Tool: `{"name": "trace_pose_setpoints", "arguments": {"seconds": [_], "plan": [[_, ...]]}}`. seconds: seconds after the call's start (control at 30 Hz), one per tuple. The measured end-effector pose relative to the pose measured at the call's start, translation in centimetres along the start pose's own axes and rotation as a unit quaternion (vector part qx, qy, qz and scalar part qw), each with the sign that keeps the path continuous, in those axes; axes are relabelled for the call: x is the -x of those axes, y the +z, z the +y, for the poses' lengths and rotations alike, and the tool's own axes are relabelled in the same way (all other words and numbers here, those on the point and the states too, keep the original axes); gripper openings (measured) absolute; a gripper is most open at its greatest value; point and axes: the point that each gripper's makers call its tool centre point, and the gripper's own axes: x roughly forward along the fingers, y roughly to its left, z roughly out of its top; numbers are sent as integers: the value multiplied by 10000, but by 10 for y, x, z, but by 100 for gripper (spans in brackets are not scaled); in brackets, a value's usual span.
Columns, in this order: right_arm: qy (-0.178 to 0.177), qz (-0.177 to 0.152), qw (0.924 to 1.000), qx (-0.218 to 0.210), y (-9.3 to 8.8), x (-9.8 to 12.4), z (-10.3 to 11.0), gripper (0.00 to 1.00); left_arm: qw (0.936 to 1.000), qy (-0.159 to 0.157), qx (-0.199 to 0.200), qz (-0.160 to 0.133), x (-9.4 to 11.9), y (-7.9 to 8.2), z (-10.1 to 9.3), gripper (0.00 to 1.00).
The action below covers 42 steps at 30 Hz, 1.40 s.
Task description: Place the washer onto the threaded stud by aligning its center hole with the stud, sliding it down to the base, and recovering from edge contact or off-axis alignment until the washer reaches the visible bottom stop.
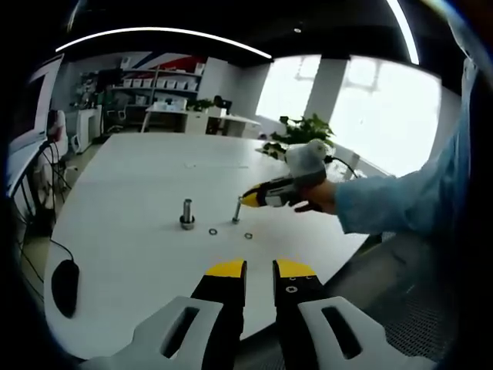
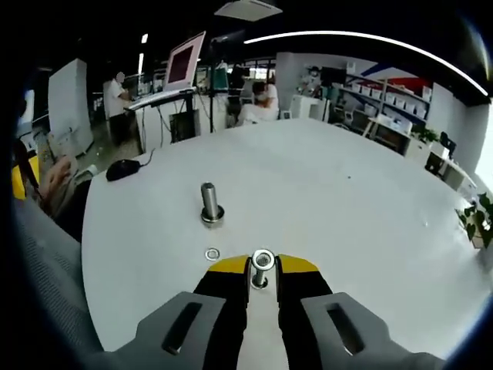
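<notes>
Right claw (image 2: 262, 271) closes around upright stud (image 2: 262, 266).

Bright windows (image 1: 385, 116), shelves (image 1: 158, 81), white table (image 2: 331, 193)

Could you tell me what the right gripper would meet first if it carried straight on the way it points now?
The right gripper already has a small stud between its jaws; past that, the larger upright stud stands slightly left of the line, so probably bare table, though depth is unclear.

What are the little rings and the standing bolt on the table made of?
The standing bolt looks like bare grey metal; its side catches light. The ring lying near it shines silvery too, so probably steel, though it is too small to be sure. The table looks smooth, matte white, maybe laminate.
</notes>
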Motion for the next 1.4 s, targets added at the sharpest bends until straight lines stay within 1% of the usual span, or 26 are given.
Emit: {"name": "trace_pose_setpoints", "arguments": {"seconds": [0.07,0.23,0.47,0.6,0.63,0.7,0.73,0.83,1.0,1.27,1.4], "plan": [[14,70,10000,53,-2,-2,0,15,10000,-1,3,-5,0,0,0,11],[75,189,9998,0,-5,-7,1,15,10000,3,10,-10,0,0,0,11],[44,258,9996,-56,-9,-8,-2,15,10000,6,13,-7,0,0,0,11],[135,343,9993,-87,-14,-8,1,15,10000,4,6,0,0,0,0,11],[185,327,9992,-107,-14,-8,3,15,10000,5,8,-3,0,0,0,11],[207,199,9987,-430,-11,-7,4,16,10000,10,7,-2,0,0,0,11],[179,224,9987,-431,-12,-6,2,17,10000,11,8,-3,0,0,0,11],[120,263,9988,-386,-17,-4,-1,17,10000,14,6,-4,0,0,0,11],[64,344,9982,-480,-30,1,-2,17,10000,21,11,-8,1,0,0,11],[119,483,9971,-582,-49,4,9,17,10000,12,8,9,0,-1,0,11],[152,535,9967,-597,-53,4,12,17,10000,15,8,14,0,-1,0,11]]}}
